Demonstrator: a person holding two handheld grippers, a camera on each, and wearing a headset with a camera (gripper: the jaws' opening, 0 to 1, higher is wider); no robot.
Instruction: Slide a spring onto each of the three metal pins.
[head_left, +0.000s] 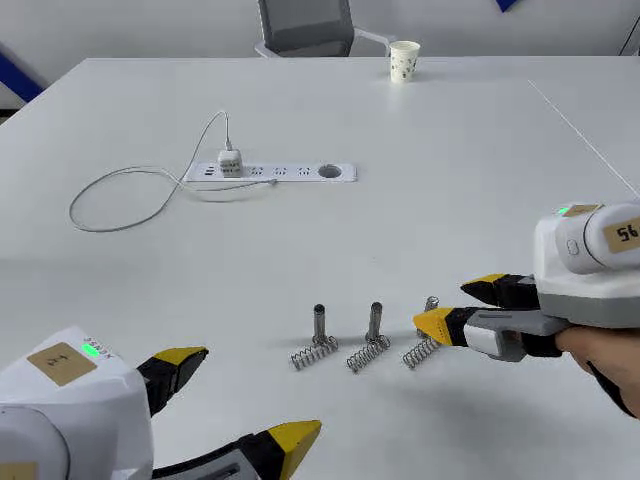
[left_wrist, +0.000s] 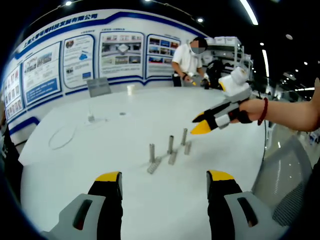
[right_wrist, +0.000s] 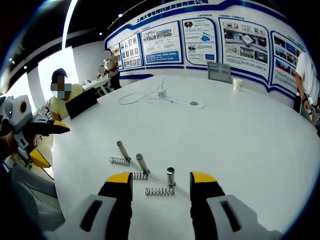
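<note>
Steel-grey and coiled, the nearest spring (right_wrist: 160, 191) is seen lying flat on the table (right_wrist: 240, 140) just ahead of the right gripper (right_wrist: 161, 179), level with the gap between its jaws and with its long axis crosswise to them (its upright pin (right_wrist: 170, 176) stands at the coil's right end). These jaws are held wide apart and nothing is gripped. The left gripper (left_wrist: 164, 176), likewise wide open and empty, is placed well back, so the right one is judged the nearer.

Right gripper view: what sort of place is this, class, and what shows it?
Likely a company showroom or lab: illustrated wall display boards, a big white table, and a power strip.
</note>
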